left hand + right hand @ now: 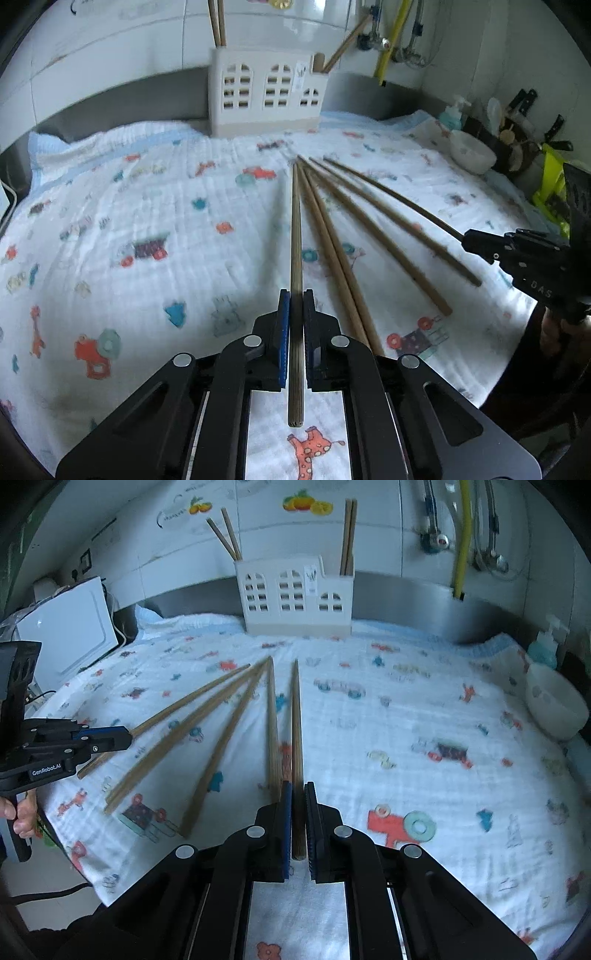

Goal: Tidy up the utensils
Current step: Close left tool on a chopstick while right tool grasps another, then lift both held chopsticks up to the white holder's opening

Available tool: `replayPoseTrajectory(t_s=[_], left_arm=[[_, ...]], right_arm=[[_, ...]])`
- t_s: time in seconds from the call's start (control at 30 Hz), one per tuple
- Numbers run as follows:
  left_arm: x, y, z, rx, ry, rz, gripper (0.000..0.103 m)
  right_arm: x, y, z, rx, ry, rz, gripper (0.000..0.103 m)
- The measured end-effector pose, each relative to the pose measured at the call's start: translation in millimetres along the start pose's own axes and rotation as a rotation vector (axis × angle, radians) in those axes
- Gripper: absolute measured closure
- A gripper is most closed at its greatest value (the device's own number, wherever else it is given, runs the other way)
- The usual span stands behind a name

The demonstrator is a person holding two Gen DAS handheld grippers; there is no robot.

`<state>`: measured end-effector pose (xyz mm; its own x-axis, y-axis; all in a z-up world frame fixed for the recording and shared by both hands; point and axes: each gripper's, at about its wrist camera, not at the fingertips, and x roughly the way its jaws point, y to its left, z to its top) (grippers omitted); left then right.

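Note:
Several wooden chopsticks lie fanned out on a printed white cloth (147,206). My left gripper (295,295) is shut on one chopstick (296,221) that points straight ahead; its butt end sticks out behind the pads. Loose chopsticks (332,251) lie just to its right. My right gripper (298,786) is shut on another chopstick (296,720), with loose chopsticks (221,738) to its left. Each gripper shows in the other's view: the right gripper (466,236), the left gripper (128,735). A white house-shaped holder (295,598) stands at the back with chopsticks upright in it.
A white bowl (554,705) and a blue soap bottle (543,646) sit at the right edge, and dark knife handles (524,107) stand beyond. A white appliance (66,627) stands left. A hand (22,812) grips the left handle. Tiled wall with pipes lies behind.

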<state>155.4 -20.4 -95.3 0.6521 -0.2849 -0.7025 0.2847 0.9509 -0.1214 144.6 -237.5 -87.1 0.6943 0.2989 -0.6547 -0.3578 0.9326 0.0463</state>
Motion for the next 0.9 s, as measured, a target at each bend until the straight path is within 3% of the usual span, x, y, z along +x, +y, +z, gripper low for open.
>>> replayPoseTrajectory(t_s=[0.33, 0.57, 0.73, 0.9], left_arm=[[-35.8, 0.3, 27.1, -0.034, -0.110, -0.059, 0.098], [-30.4, 2.4, 29.4, -0.030, -0.022, -0.100, 0.098], [-22.3, 8.6, 17.5, -0.001, 0.049, -0.065, 0.098], [-33.8, 16.0, 17.2, -0.010, -0.001, -0.039, 0.098]], right_arm=[[-44.3, 6.1, 41.7, -0.025, -0.142, 0.001, 0.096], [-60.7, 11.0, 66.3, -0.040, -0.202, 0.021, 0.096], [-64.7, 14.9, 75.8, -0.055, -0.225, 0.026, 0.097], [-64.8, 17.5, 80.3, -0.065, -0.233, 0.030, 0.097]])
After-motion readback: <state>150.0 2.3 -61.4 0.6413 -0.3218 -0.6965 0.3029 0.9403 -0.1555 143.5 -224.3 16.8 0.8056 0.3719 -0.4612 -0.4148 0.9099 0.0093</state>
